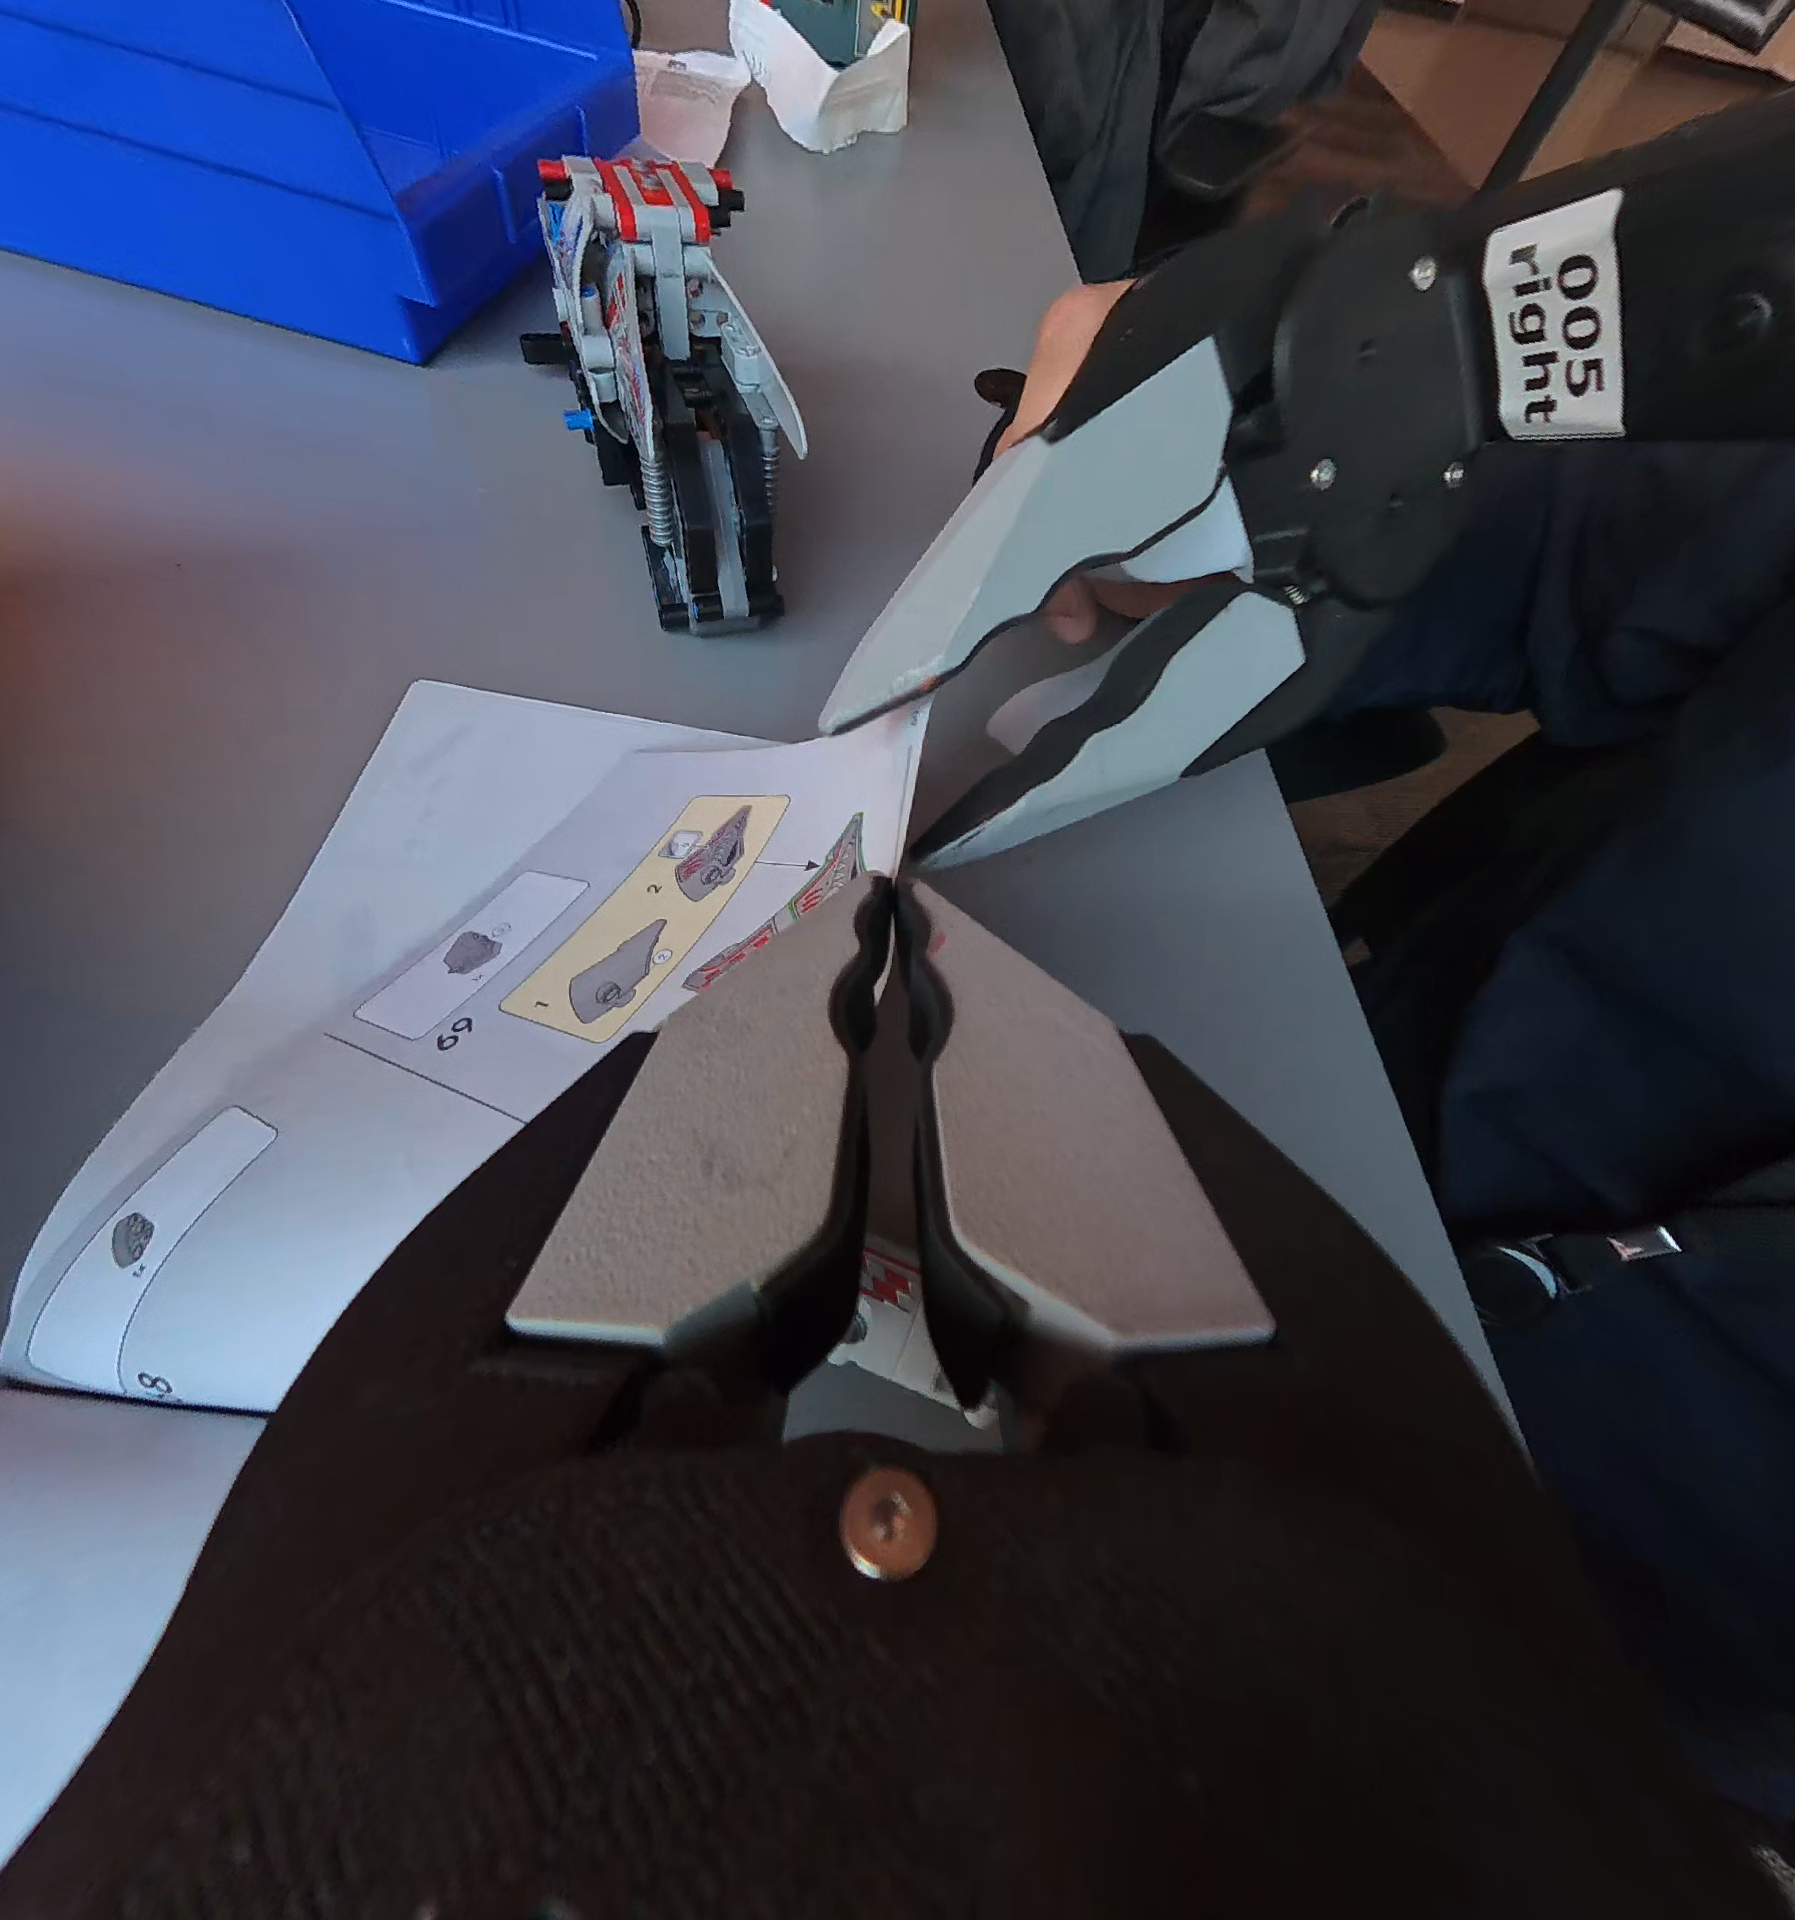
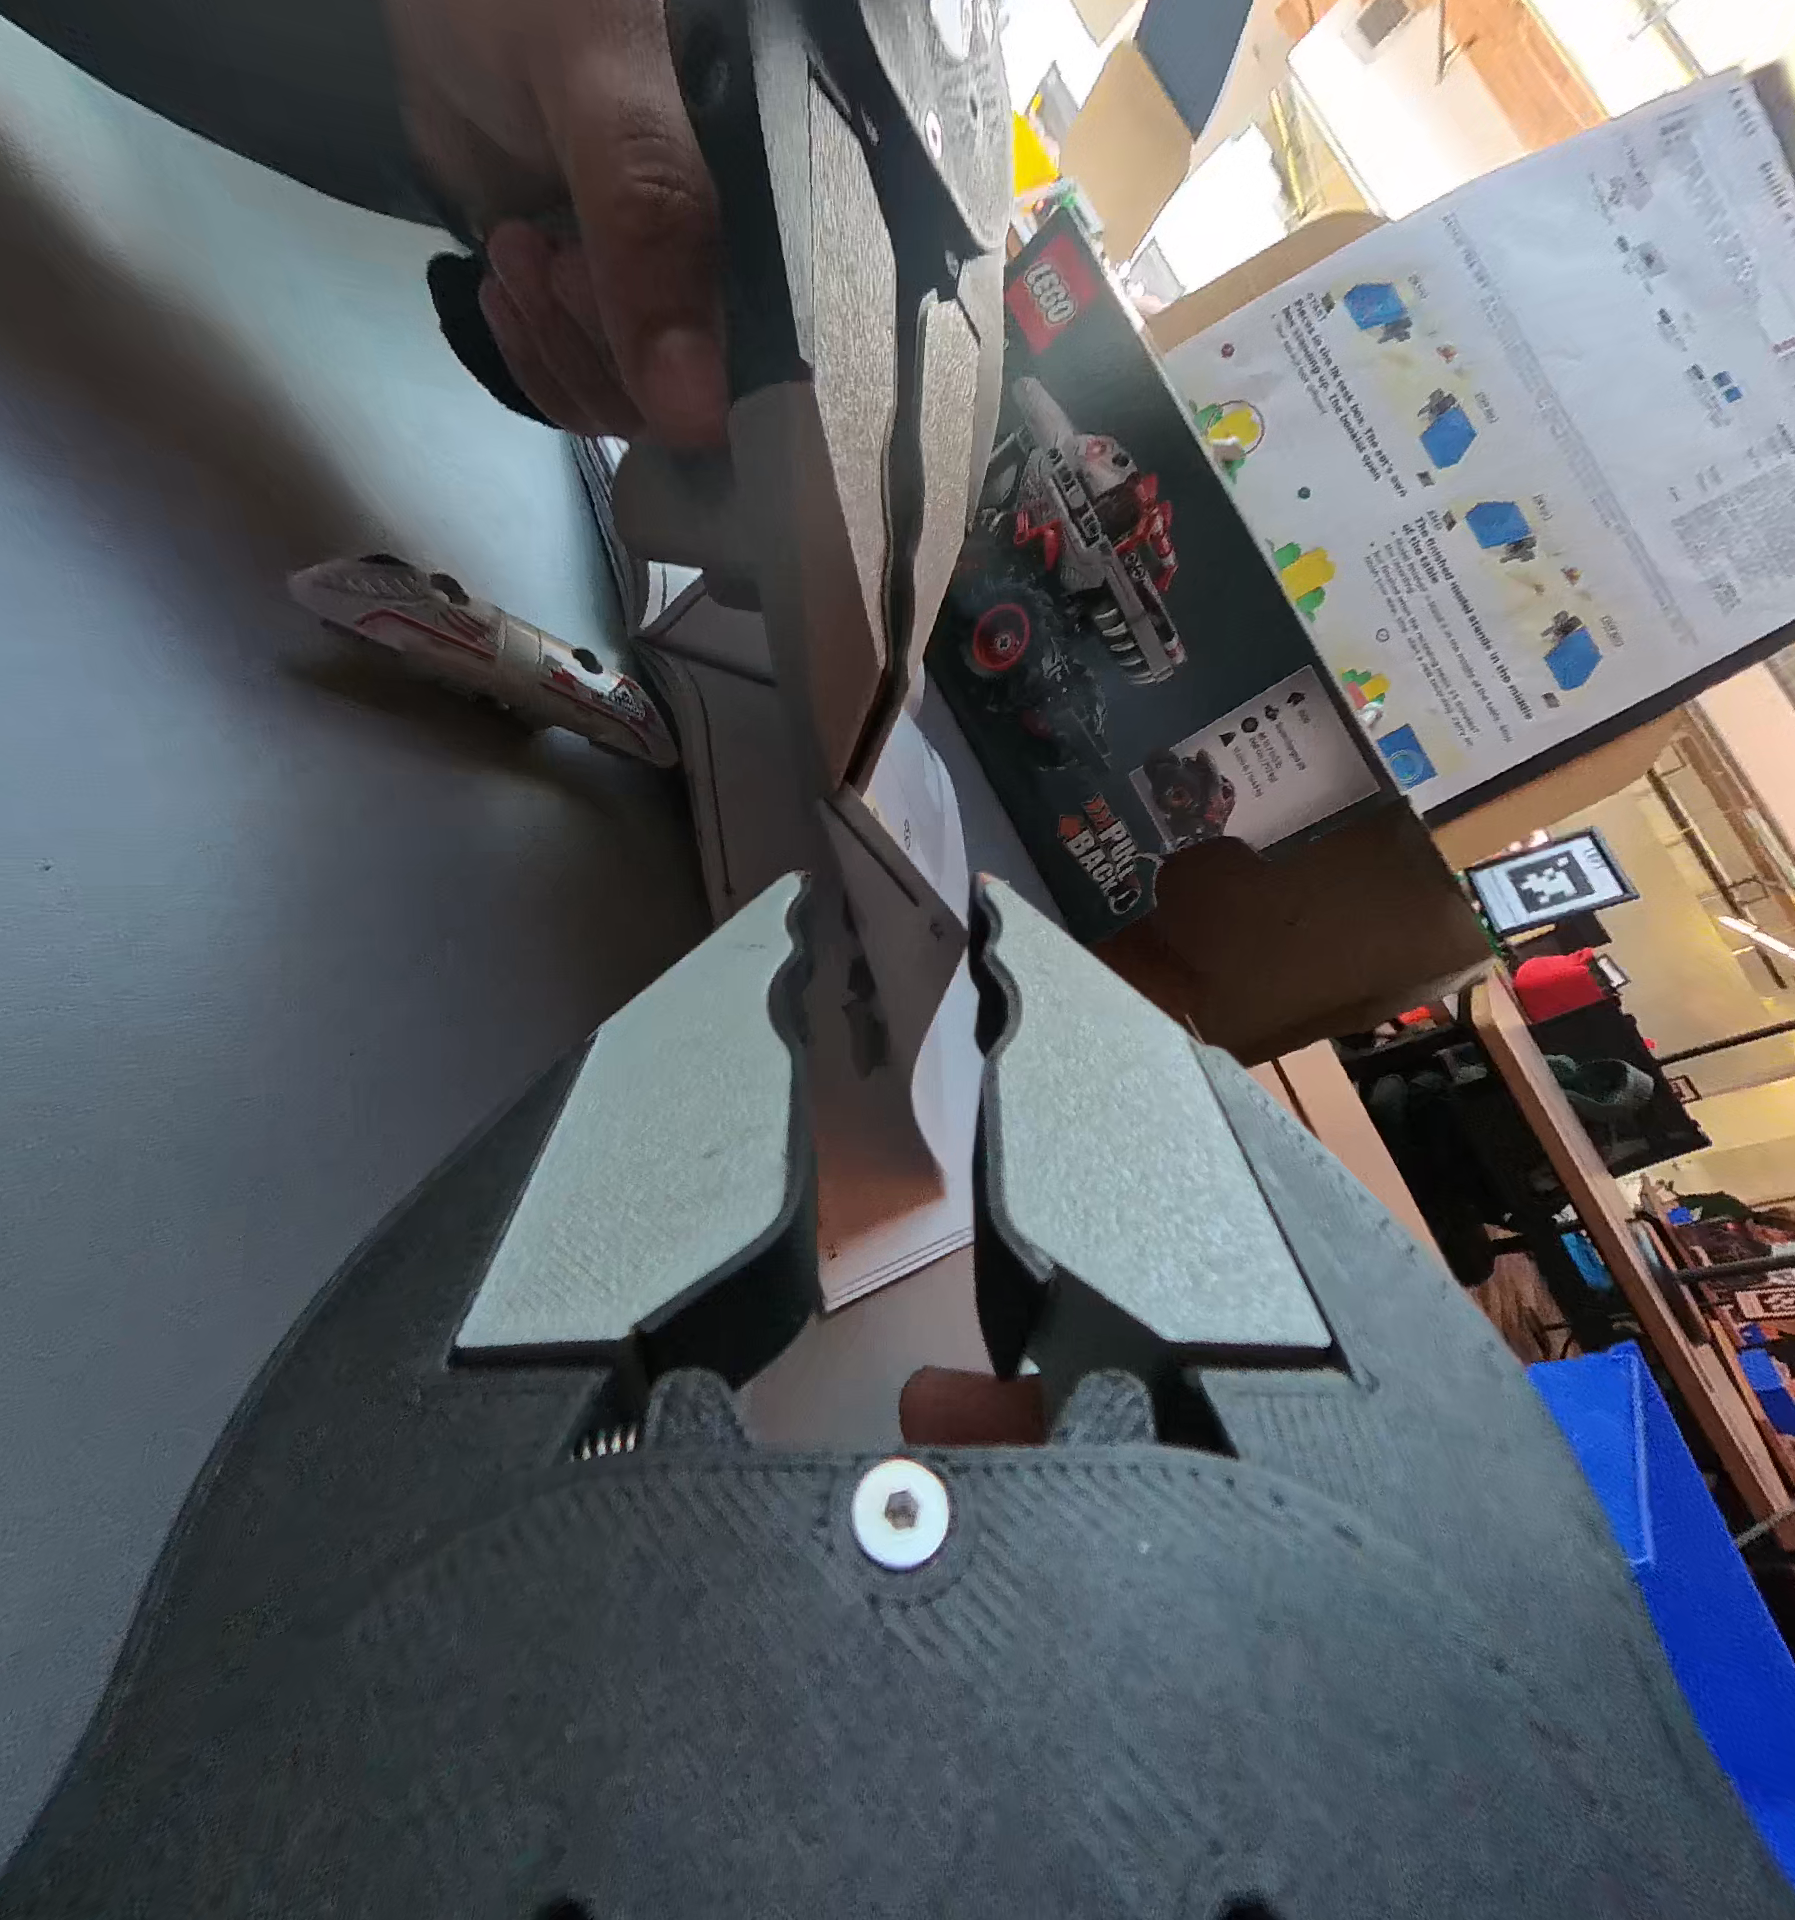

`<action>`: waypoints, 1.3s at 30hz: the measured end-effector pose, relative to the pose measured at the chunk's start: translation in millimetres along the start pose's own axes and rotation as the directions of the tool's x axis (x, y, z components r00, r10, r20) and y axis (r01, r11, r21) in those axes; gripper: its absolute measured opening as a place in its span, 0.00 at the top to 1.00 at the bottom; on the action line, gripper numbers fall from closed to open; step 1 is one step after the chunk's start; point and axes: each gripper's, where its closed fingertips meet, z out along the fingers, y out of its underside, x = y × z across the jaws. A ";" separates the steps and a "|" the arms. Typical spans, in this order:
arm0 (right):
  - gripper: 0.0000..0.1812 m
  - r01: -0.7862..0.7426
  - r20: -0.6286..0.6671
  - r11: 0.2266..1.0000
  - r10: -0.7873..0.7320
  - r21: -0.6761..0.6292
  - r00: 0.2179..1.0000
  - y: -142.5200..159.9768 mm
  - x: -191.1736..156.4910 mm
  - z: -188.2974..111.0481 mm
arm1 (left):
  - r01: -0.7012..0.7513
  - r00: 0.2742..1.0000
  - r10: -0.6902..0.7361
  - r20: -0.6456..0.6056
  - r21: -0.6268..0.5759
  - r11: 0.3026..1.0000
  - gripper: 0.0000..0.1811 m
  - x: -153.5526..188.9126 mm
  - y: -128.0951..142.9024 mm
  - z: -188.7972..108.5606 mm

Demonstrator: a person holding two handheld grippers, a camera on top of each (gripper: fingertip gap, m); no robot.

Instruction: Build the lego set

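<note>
surface: grey table (image 1: 249,582) | beyond: wooden shelving (image 2: 1558,1132) | light: bright daylight at windows (image 2: 1745,790)

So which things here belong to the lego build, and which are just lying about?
Job in hand: instruction booklet, half-built model, loose printed panel, lego box, left gripper, right gripper.

Lying about: blue bin, crumpled white bag.
</note>
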 end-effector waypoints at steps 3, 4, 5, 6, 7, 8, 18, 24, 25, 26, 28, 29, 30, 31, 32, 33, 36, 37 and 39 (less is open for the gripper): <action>0.86 0.044 0.009 0.997 -0.045 0.065 0.999 -11.3 -4.1 -6.6 | 0.000 1.000 0.000 0.003 -0.001 1.000 1.00 -0.5 0.1 -0.3; 0.86 0.067 0.020 0.995 -0.069 0.074 0.997 -13.1 -8.1 -7.6 | 0.000 1.000 0.000 0.003 -0.003 1.000 1.00 -0.6 0.5 0.0; 0.86 0.091 0.032 0.993 -0.094 0.073 0.995 -13.1 -12.0 -7.4 | 0.000 1.000 0.000 0.001 -0.005 1.000 1.00 -0.4 1.1 0.6; 0.86 0.119 0.030 0.991 -0.121 0.060 0.992 -11.2 -13.9 -6.2 | -0.002 1.000 0.002 -0.001 -0.009 1.000 1.00 -0.1 1.7 1.1; 0.87 0.148 0.017 0.988 -0.149 0.038 0.989 -8.4 -13.5 -4.5 | -0.006 1.000 0.006 0.000 -0.015 1.000 1.00 0.0 2.7 1.7; 0.87 0.170 0.008 0.985 -0.171 0.019 0.985 -5.6 -12.9 -2.9 | -0.011 1.000 0.011 0.003 -0.021 1.000 1.00 0.0 3.8 2.2; 0.86 0.210 0.007 0.977 -0.210 -0.023 0.978 0.7 -15.5 1.9 | -0.071 0.997 0.074 0.026 -0.084 0.994 1.00 2.1 11.0 5.7; 0.85 0.236 0.002 0.972 -0.236 -0.009 0.972 -3.1 -18.1 0.2 | -0.066 0.997 0.069 0.031 -0.083 0.994 1.00 0.7 11.4 5.3; 0.86 0.240 0.006 0.971 -0.240 0.009 0.971 -6.0 -20.0 -1.4 | -0.061 0.997 0.064 0.035 -0.084 0.995 1.00 -0.5 11.9 5.2; 0.86 0.244 0.012 0.970 -0.245 0.019 0.970 -7.4 -22.4 -2.1 | -0.056 0.998 0.059 0.035 -0.084 0.995 1.00 -1.1 12.2 5.2; 0.86 0.255 0.021 0.967 -0.255 -0.001 0.967 -3.7 -24.8 0.1 | -0.056 0.998 0.058 0.029 -0.081 0.995 1.00 -0.6 12.3 5.5; 0.85 0.260 0.025 0.966 -0.259 -0.015 0.966 -1.2 -25.4 1.6 | -0.057 0.998 0.059 0.029 -0.082 0.995 1.00 -0.4 12.3 5.8; 0.85 0.260 0.030 0.965 -0.259 -0.022 0.965 0.2 -25.7 2.7 | -0.060 0.998 0.063 0.030 -0.088 0.994 1.00 -0.2 13.0 6.3; 0.85 0.256 0.037 0.966 -0.255 -0.023 0.966 0.7 -26.4 3.2 | -0.066 0.997 0.069 0.032 -0.094 0.993 1.00 0.1 13.6 6.6; 0.85 0.250 0.044 0.968 -0.249 -0.021 0.968 0.9 -27.1 3.4 | -0.071 0.997 0.074 0.032 -0.097 0.993 1.00 0.7 13.9 7.1; 0.85 0.245 0.048 0.969 -0.244 -0.020 0.969 1.3 -27.3 3.5 | -0.074 0.997 0.077 0.031 -0.099 0.992 1.00 1.1 14.0 7.4; 0.85 0.234 0.060 0.972 -0.232 -0.024 0.971 3.2 -27.7 4.4 | -0.079 0.996 0.083 0.030 -0.100 0.992 1.00 2.1 13.7 7.5; 0.85 0.232 0.067 0.972 -0.229 -0.027 0.971 4.2 -28.3 5.0 | -0.082 0.996 0.085 0.030 -0.101 0.992 1.00 2.3 13.9 7.5; 0.85 0.228 0.081 0.973 -0.225 -0.034 0.971 6.1 -30.1 6.2 | -0.088 0.995 0.092 0.032 -0.107 0.990 1.00 2.2 14.8 7.5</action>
